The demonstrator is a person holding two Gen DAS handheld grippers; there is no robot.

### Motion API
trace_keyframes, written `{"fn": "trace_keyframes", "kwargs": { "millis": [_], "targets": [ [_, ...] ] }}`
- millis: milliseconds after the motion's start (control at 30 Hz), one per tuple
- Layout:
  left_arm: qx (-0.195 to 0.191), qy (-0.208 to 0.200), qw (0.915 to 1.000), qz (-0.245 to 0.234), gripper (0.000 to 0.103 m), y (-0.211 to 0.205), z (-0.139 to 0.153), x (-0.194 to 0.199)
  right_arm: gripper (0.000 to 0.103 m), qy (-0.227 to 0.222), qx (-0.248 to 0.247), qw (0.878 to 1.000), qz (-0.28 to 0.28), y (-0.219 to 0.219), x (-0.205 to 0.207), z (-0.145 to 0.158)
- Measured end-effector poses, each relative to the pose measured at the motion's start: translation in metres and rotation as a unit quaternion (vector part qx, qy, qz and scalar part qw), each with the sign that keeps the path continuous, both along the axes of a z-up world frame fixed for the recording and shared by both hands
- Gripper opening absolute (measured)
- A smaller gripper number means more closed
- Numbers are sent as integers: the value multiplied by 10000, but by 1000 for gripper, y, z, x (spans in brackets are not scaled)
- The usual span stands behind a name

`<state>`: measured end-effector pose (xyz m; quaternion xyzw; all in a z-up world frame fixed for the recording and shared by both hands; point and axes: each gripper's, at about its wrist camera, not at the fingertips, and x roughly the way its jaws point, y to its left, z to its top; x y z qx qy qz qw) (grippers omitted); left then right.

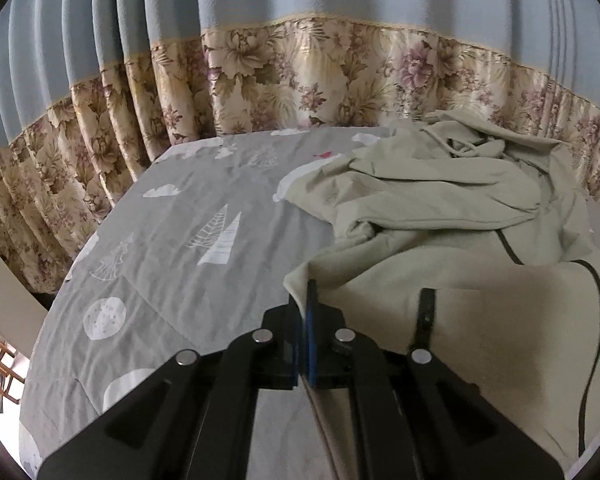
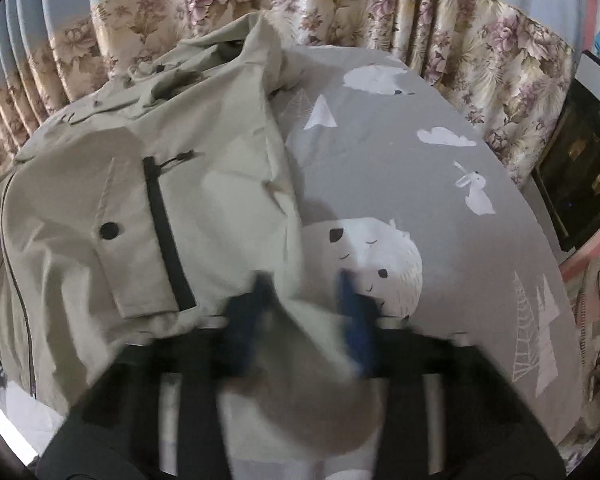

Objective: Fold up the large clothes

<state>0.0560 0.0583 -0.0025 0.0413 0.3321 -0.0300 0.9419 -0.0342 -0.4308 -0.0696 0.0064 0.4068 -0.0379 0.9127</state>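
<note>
My left gripper (image 1: 303, 312) is clamped tight on the near edge of a pale beige jacket (image 1: 440, 208), a thin fold of cloth pinched between its blue pads. The rest of the jacket lies rumpled across the right side of a bed covered by a grey sheet (image 1: 172, 240) printed with white trees and clouds; the hood and its drawstring are bunched at the far end, near the floral curtain (image 1: 300, 80).

My right gripper (image 2: 306, 300) (blurred in its own view) sits over the jacket's other near edge, where the cloth meets a white bear print (image 2: 380, 256) on the sheet. Fabric passes between its blue fingers (image 2: 352, 320), which stand apart; the pads do not appear to press on it. A black pocket zip (image 2: 166, 236) and a black snap (image 2: 109, 231) show on the jacket's front.
</note>
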Motion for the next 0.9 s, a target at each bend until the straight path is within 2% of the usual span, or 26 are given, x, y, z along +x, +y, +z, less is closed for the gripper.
{"fn": "trace_keyframes", "kwargs": {
  "millis": [33, 67, 300, 400, 467, 500, 567, 600, 700, 767, 833, 867, 900],
  "targets": [
    [-28, -20, 10000, -37, 3, 0, 3, -4, 9, -79, -18, 9999, 79, 2, -5, 4],
    [-55, -36, 10000, -57, 4, 0, 6, -6, 8, -148, 73, 9998, 133, 5, -9, 8],
    [-123, -327, 9993, -160, 4, 2, 37, -26, 6, -925, 616, 9933, 331, 6, -67, 75],
    [-145, -369, 9989, -241, 4, 0, 48, -30, 6, -991, 682, 9921, 358, 5, -85, 95],
    [-23, -465, 9988, -121, 5, 1, 51, -33, 10, -842, 435, 9950, 314, 8, -91, 97],
    [61, -540, 9985, -6, 5, 3, 52, -35, 17, -843, 253, 9959, 191, 8, -93, 96],
    [89, -656, 9976, 207, 5, 13, 55, -40, 43, -818, -52, 9965, -167, 1, -97, 95],
    [54, -645, 9976, 247, 5, 18, 56, -42, 60, -912, -16, 9954, -286, -6, -100, 96],
    [206, -626, 9975, 243, 5, 25, 58, -45, 61, -1078, 207, 9936, -270, -14, -98, 101],
    [175, -570, 9980, 189, 5, 24, 59, -42, 61, -1180, 226, 9927, -134, -10, -87, 106],
    [129, -528, 9985, 115, 7, 18, 62, -36, 66, -1211, 249, 9923, 67, -1, -68, 109],
    [104, -513, 9986, 75, 24, 14, 64, -31, 67, -1228, 229, 9921, 144, 4, -60, 110],
    [46, -521, 9986, 34, 57, 10, 67, -26, 69, -1228, 197, 9919, 262, 11, -48, 112]
  ]
}}
